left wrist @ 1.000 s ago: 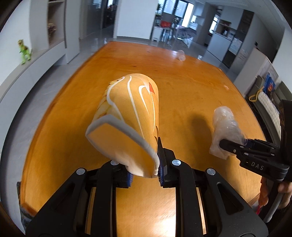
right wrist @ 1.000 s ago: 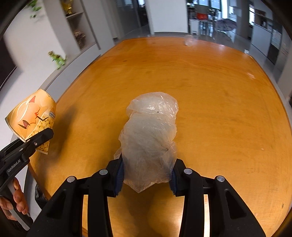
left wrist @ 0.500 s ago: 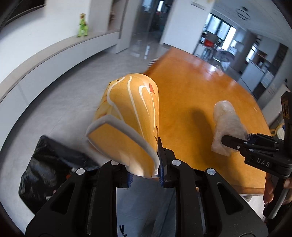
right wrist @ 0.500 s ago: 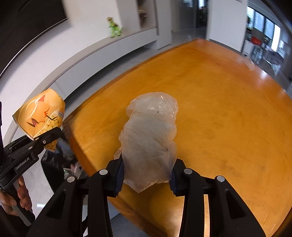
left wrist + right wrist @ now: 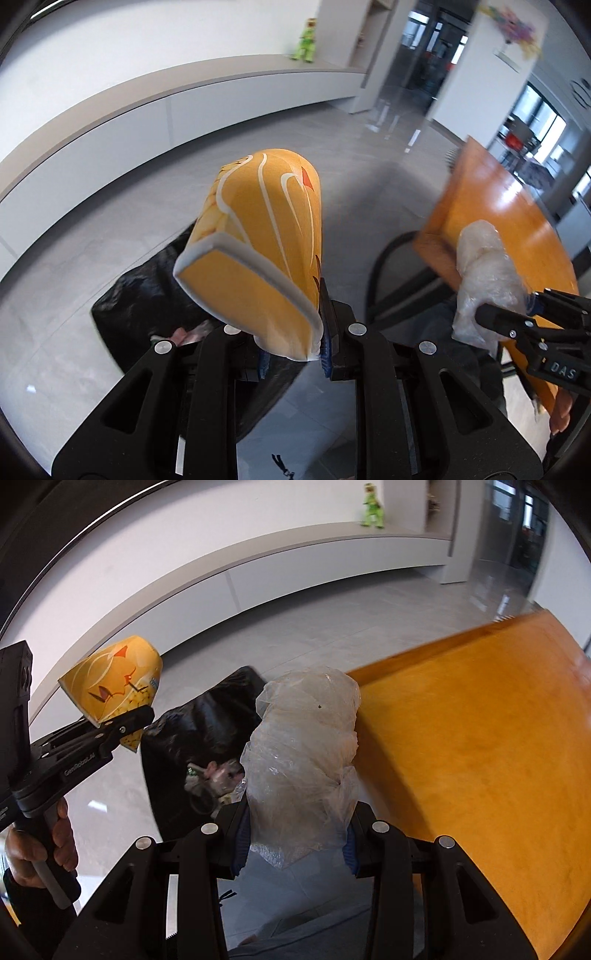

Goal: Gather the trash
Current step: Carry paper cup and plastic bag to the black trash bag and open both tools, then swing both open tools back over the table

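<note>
My left gripper (image 5: 293, 354) is shut on a squashed orange paper cup (image 5: 258, 251), pinched at its white rim. The same cup (image 5: 114, 686) shows at the left of the right wrist view, above the floor. My right gripper (image 5: 293, 843) is shut on a crumpled clear plastic bag (image 5: 303, 753), which also shows at the right of the left wrist view as the clear bag (image 5: 484, 280). An open black trash bag (image 5: 199, 746) stands on the floor below and between both grippers, with several bits of rubbish inside. The cup hides much of the black bag (image 5: 147, 306) in the left wrist view.
The orange wooden table (image 5: 480, 746) fills the right side, its corner close to the trash bag. A black chair frame (image 5: 380, 280) stands beside the table edge. Grey tiled floor (image 5: 110, 229) runs to a long white wall bench (image 5: 258, 576) with a green toy (image 5: 373, 506).
Both grippers have swung left off the tabletop with their loads still held. The table has slid to the right of both views, and the black trash bag on the floor has come into view beneath them.
</note>
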{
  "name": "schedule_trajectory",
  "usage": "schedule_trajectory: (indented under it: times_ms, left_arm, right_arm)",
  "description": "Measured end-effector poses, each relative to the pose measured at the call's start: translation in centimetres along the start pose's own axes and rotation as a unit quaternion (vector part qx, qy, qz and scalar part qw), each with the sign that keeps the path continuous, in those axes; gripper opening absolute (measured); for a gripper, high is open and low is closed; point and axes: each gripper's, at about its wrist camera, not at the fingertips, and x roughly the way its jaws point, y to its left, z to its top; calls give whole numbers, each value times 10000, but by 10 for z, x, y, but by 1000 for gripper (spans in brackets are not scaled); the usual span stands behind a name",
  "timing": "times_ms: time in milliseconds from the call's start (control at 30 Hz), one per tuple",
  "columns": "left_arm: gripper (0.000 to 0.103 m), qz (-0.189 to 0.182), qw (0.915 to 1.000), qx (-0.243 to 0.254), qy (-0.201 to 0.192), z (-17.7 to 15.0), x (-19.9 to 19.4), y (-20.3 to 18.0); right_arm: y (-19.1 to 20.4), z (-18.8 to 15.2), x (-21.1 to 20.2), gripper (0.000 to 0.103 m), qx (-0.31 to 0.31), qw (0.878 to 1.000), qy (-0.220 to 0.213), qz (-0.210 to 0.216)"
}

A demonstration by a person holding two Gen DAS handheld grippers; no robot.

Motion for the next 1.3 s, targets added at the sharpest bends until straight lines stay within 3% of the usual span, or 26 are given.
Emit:
schedule_trajectory:
  times_ms: [467, 500, 567, 600, 633, 667, 733, 933, 1300]
  left_arm:
    - [22, 642, 9949, -776, 109, -25, -11, 74]
    - [22, 706, 9938, -856, 112, -25, -11, 82]
    - [27, 823, 9908, -1069, 119, -26, -15, 94]
    - [46, 913, 9887, -1184, 141, -27, -17, 102]
    - [90, 1026, 9864, -1273, 145, -27, -19, 106]
    - [98, 1215, 9835, -1332, 126, -26, -20, 107]
    - [97, 1492, 9801, -1304, -128, -28, -30, 111]
    - [97, 1176, 9804, -1573, -141, -27, -36, 117]
    - [97, 1313, 9834, -1192, -376, -3, -44, 80]
  right_arm:
    - [87, 45, 70, 43, -643, 9925, 709, 761]
    - [91, 49, 73, 46, -669, 9913, 758, 848]
    - [103, 58, 87, 67, -805, 9862, 1008, 1034]
    - [104, 62, 90, 77, -845, 9871, 1031, 892]
    - [104, 63, 90, 79, -811, 9896, 918, 749]
    - [103, 64, 89, 80, -781, 9917, 789, 655]
    - [98, 63, 86, 82, -772, 9924, 701, 655]
    - [75, 59, 67, 82, -642, 9948, 484, 633]
    - [45, 50, 29, 82, -515, 9967, 51, 624]
